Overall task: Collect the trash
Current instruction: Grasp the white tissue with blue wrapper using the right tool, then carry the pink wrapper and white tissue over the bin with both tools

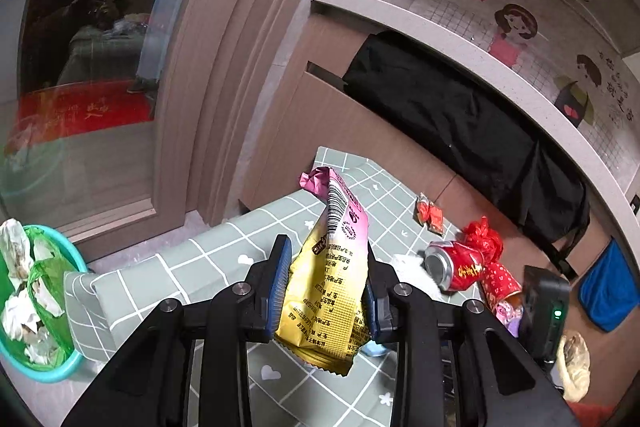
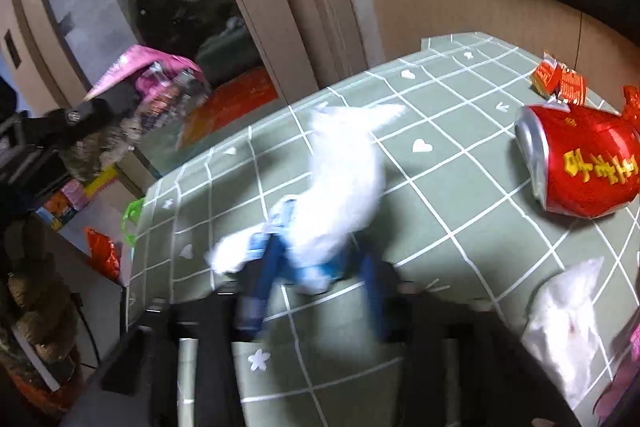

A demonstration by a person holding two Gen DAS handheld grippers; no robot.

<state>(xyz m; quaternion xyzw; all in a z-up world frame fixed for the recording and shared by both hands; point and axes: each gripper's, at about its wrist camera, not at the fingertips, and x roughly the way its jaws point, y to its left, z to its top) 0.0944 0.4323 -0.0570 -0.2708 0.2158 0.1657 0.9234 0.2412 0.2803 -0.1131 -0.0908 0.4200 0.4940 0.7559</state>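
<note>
left gripper [image 1: 326,287]: clenched on a yellow-and-pink snack bag [image 1: 330,279], both blue pads against its sides, the bag upright above the table [image 1: 208,259].
right gripper [image 2: 320,279]: blurred; a white crumpled tissue with a blue-printed wrapper [image 2: 340,187] sits between its blue fingers; whether the pads press on it cannot be told.
table: grey-green checked cloth with white hearts.
on table: crushed red drink can [image 1: 456,265] lying on its side, red foil wrapper [image 1: 482,237] touching it, small red sachets [image 1: 430,213] nearby, another white tissue [image 2: 560,323] at the near right edge.
beside table, lower left: teal bin [image 1: 36,299] with green liner, holding crumpled tissues.
</note>
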